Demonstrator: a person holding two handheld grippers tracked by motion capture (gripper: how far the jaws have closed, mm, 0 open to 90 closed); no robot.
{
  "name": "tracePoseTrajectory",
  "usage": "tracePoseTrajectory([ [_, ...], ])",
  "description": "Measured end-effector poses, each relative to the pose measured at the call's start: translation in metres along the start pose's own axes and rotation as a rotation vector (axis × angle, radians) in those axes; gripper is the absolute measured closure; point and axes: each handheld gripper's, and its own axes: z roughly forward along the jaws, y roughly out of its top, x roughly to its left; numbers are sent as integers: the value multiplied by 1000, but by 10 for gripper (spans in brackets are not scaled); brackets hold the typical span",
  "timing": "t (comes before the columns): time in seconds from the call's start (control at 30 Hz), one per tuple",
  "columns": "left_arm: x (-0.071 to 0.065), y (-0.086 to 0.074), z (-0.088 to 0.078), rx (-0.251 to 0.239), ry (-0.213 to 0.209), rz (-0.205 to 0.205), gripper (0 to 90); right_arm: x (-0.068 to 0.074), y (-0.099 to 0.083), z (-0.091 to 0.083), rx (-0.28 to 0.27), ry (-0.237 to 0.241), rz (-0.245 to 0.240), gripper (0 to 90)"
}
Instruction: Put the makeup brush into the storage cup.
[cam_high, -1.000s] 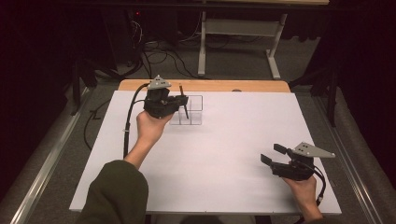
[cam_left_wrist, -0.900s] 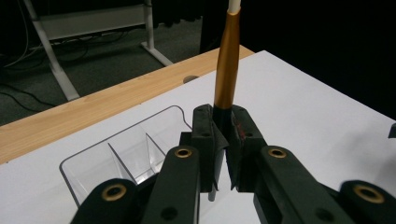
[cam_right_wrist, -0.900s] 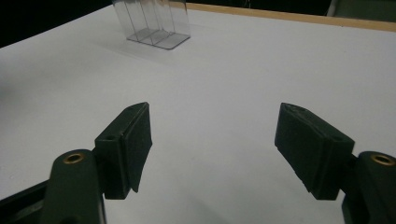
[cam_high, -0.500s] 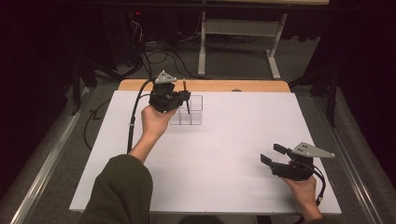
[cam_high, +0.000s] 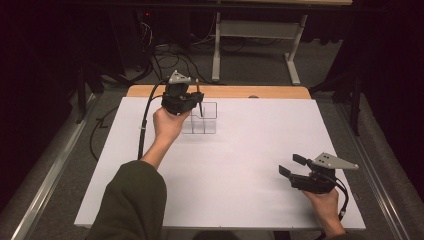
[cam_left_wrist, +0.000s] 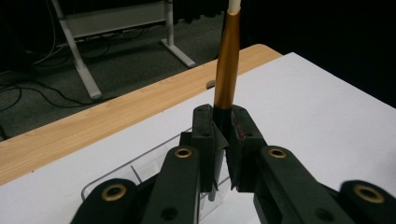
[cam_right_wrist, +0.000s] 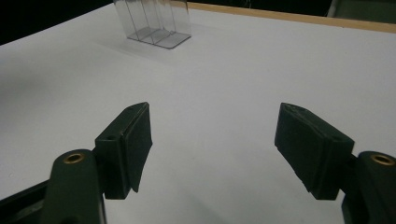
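My left gripper (cam_high: 196, 102) is shut on a slim pen-like stick (cam_left_wrist: 227, 60) with an orange-gold barrel and a white tip. It stands nearly upright between the jaws, and its lower end hangs over a clear plastic box with compartments (cam_high: 205, 120) near the far edge of the white board. In the left gripper view the clear box (cam_left_wrist: 140, 170) lies just below the jaws. My right gripper (cam_high: 291, 165) rests low at the near right of the board, open, with nothing between its fingers (cam_right_wrist: 133, 140). The clear box (cam_right_wrist: 154, 21) shows far ahead in the right gripper view.
The white board (cam_high: 240, 165) covers a wooden table whose far edge (cam_high: 240, 92) shows as a tan strip. Beyond it are a metal stand's legs (cam_high: 250, 45) and cables on the floor. A black cable (cam_high: 145, 125) trails from the left gripper.
My left hand has carried the stick a little to the right, over the clear box. The right gripper has stayed where it was.
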Motion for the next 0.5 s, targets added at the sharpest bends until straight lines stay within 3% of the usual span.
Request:
tracePoseTrajectory([
  [0.5,7,2,13,34,46,-2,825,0,0,1,7,3,2,291],
])
